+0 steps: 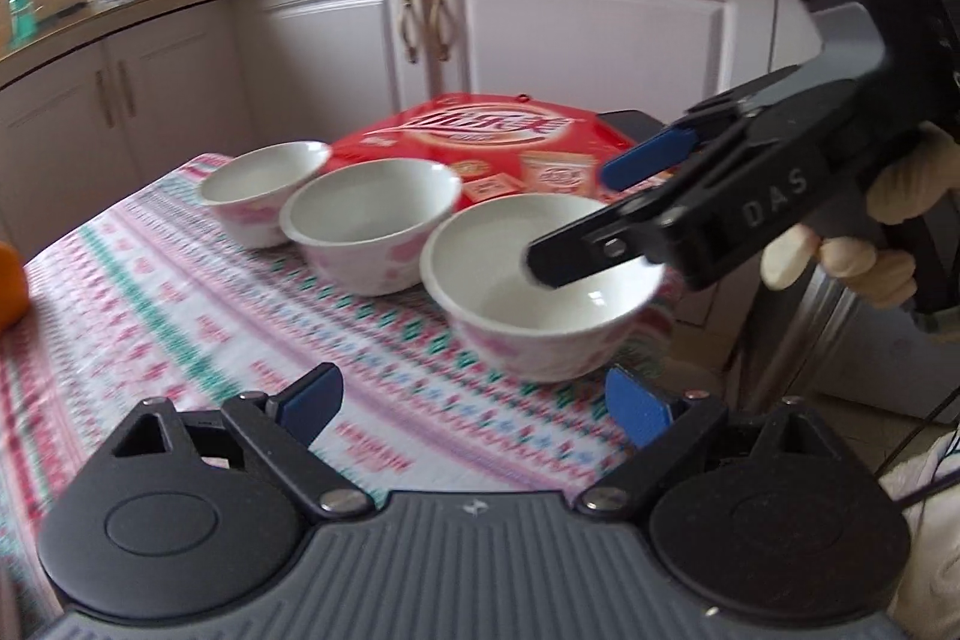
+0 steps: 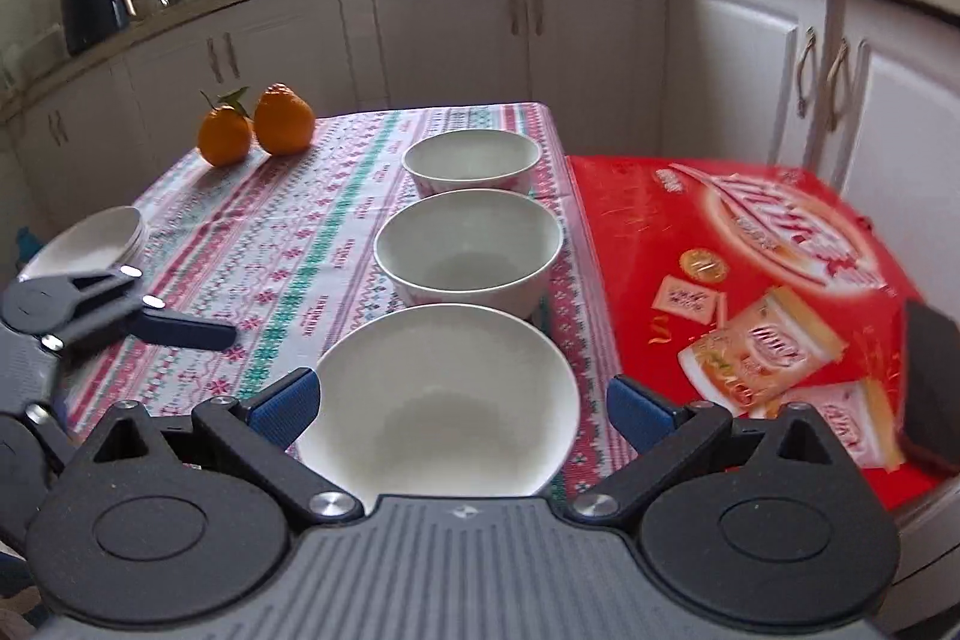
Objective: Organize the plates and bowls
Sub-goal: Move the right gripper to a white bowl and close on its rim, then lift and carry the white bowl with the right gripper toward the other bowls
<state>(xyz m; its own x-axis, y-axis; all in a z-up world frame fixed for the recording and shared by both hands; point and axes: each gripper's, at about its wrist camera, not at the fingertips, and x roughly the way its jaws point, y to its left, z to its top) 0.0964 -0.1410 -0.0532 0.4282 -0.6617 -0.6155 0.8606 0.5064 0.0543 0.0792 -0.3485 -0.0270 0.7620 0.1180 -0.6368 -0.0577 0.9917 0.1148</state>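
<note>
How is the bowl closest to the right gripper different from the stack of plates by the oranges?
The nearest bowl is deep with tall sides; the plates are shallow and nearly flat. The nearest bowl stands alone in a row of three bowls, while the plates are stacked together. The nearest bowl sits between the open fingers of the right gripper; the plates lie across the table beyond the left gripper. Both are white and empty.

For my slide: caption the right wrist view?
Open right tongs over the nearest of three bowls in a row.

Two oranges (image 2: 255, 130) sit on the patterned tablecloth (image 2: 288, 244); a red biscuit box (image 2: 750, 280) lies alongside.
</note>
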